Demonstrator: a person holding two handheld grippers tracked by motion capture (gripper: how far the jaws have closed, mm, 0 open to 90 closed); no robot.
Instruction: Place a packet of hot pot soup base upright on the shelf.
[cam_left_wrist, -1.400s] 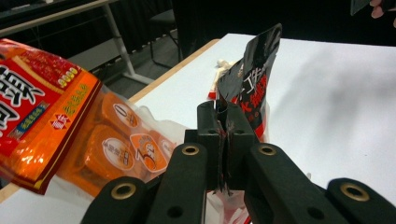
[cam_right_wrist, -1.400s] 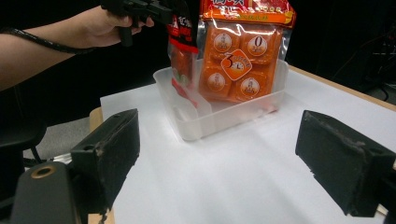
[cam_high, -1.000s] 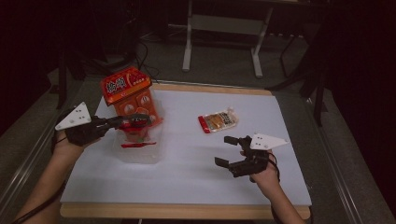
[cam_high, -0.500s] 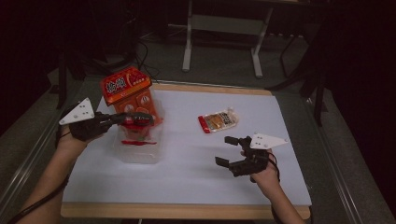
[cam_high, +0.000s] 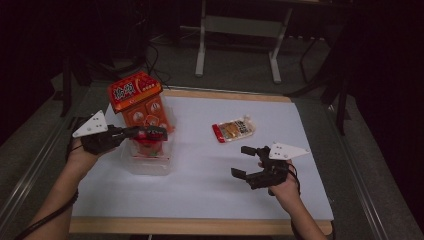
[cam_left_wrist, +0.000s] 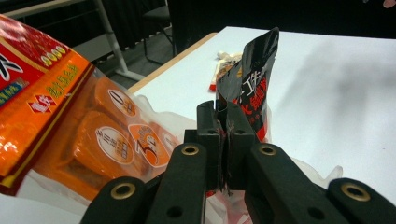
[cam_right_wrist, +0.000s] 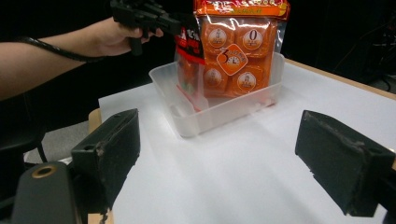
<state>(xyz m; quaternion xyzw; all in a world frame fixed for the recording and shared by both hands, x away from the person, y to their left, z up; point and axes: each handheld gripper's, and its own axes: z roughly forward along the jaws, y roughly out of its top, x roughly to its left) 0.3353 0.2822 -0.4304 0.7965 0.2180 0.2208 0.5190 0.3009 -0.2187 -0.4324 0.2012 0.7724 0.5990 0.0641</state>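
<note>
pinching the top edge of a glossy black and red foil snack packet, the left gripper has its two black jaws pressed flat together on the crinkled film. the packet hangs upright over the clear, thin-walled plastic tub, its lower end inside the tub beside a tall shiny orange bag of round, individually wrapped snacks that stands in the tub's far half and leans outward. to the right of the tub, well apart on the smooth white table sheet, lies a small clear wrapper with a red end holding pale biscuits. nearer the person than that wrapper, the right gripper rests low, its blocky matte jaws spread wide and holding nothing, pointing toward the tub.
</note>
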